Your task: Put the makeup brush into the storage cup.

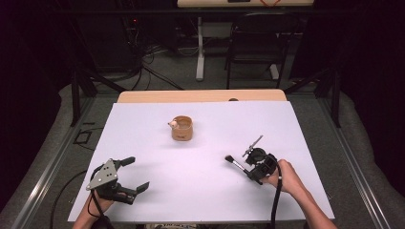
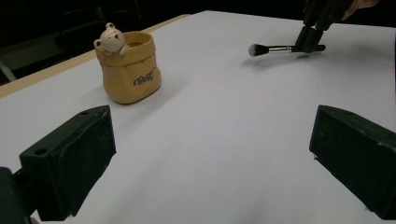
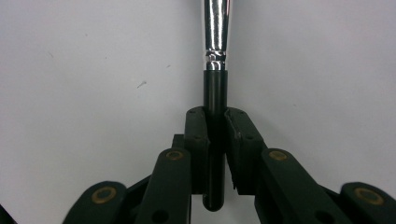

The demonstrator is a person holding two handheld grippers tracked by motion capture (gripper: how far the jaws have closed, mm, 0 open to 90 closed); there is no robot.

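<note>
My right gripper [image 3: 215, 140] is shut on the black handle of a makeup brush [image 3: 215, 88] with a silver ferrule. In the high view the brush [image 1: 235, 163] sticks out of the right gripper [image 1: 249, 171] toward the left, with its dark bristle head low over the white sheet. In the left gripper view the brush [image 2: 275, 48] lies level at the far right, held by the right gripper [image 2: 310, 39]. A tan cup with a small bear on its rim [image 1: 182, 128] [image 2: 128, 70] stands mid-table. My left gripper [image 1: 137, 173] [image 2: 212, 154] rests at the near left, open and holding nothing.
A white sheet [image 1: 210, 191] covers the table, with a strip of wood [image 1: 200, 96] showing at the far edge. A thin dark stick-like item [image 1: 252, 145] lies just beyond the right gripper. A chair [image 1: 253, 43] and cables stand on the floor behind the table.
</note>
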